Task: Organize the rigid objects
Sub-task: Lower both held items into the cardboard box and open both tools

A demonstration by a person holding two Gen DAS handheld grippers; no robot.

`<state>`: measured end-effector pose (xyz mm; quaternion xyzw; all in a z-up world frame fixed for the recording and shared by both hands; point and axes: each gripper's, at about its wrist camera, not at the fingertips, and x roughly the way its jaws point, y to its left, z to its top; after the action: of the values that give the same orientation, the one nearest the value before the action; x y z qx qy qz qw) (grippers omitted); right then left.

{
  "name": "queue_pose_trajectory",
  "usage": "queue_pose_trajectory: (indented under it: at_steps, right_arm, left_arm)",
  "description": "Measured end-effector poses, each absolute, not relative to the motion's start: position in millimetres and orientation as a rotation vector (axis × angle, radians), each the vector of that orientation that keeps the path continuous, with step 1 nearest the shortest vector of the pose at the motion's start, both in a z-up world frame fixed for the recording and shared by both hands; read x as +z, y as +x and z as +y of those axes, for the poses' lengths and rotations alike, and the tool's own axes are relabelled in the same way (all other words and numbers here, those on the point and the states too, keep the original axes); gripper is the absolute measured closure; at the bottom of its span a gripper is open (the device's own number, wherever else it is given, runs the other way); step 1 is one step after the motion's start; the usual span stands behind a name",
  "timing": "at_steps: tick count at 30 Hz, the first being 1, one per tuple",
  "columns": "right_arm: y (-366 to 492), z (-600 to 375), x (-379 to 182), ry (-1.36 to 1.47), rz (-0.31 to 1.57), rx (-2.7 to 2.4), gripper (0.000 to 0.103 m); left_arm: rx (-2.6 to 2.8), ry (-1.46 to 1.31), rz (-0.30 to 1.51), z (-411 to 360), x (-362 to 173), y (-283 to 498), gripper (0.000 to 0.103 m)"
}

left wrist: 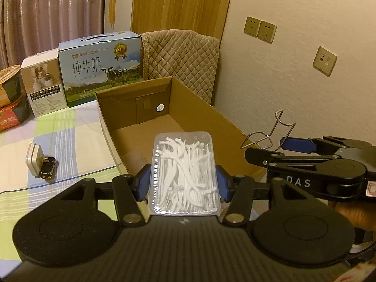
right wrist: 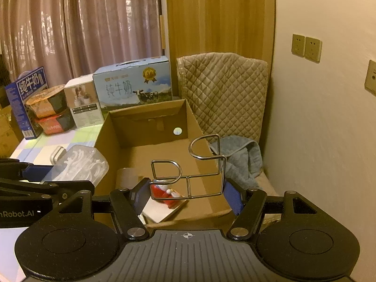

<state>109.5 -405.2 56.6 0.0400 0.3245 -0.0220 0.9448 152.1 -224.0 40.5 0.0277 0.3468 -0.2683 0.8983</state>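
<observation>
Cardboard box [right wrist: 150, 150] holds a red-and-white item [right wrist: 166, 193]; left gripper [left wrist: 184, 178] clamps floss-pick case [left wrist: 185, 174], right gripper [right wrist: 188, 193] wire rack [right wrist: 195, 169].

I see pleated curtains [right wrist: 77, 35] left of a wooden panel [right wrist: 218, 16], wall sockets [right wrist: 306, 47] to its right, under warm light.
</observation>
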Motion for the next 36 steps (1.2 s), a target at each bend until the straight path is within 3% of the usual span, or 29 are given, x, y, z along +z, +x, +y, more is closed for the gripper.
queue_pose_trajectory:
  at_steps: [36]
  right_arm:
    - [141, -420, 31, 0.084, 0.706, -0.040, 0.039]
  left_arm:
    - [-0.566, 0.048, 0.781, -248, 20, 191, 0.051]
